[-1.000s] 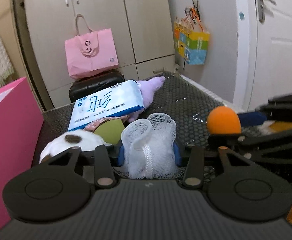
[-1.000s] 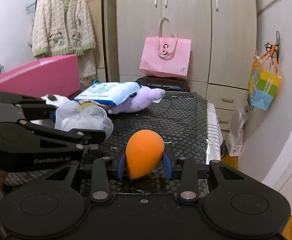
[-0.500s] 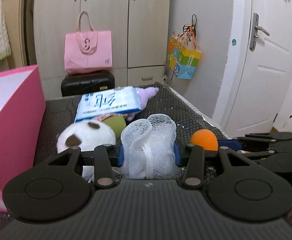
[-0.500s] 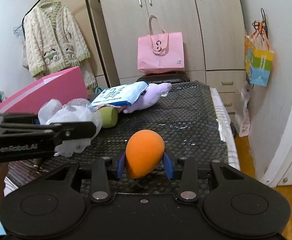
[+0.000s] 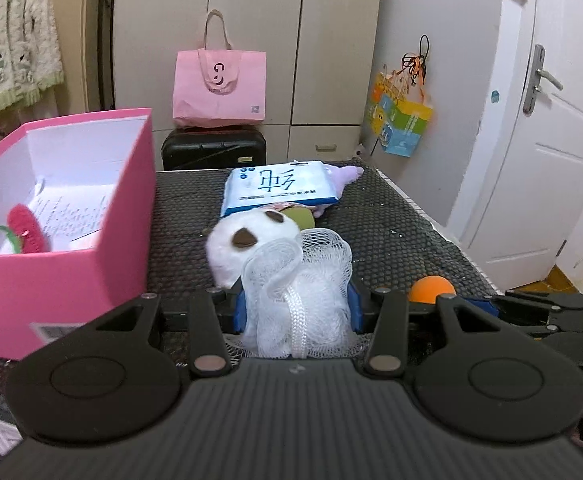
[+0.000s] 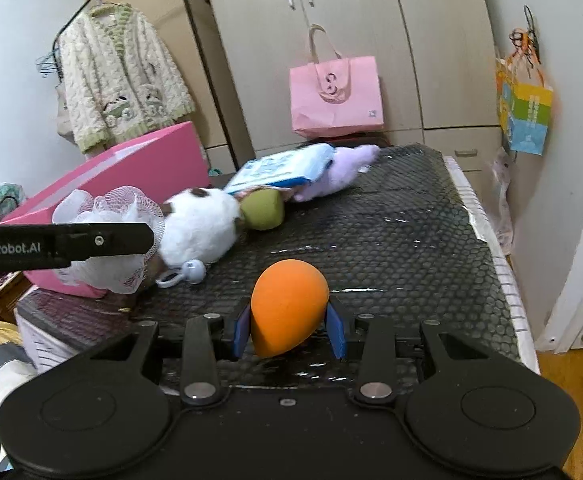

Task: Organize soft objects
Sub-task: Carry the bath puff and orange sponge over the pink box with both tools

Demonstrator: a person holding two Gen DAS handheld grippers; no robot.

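Both grippers have swung left since a second ago, so the pink box (image 5: 63, 216) now shows its open top at your near left. Your left gripper (image 5: 296, 308) pinches the white mesh pouf (image 5: 297, 292); your right gripper (image 6: 289, 326) pinches the orange sponge (image 6: 287, 308), both above the black mat (image 6: 391, 240). Step in hand: carrying to the box. Next, likely: lift the pouf over the box wall, then spread the fingers
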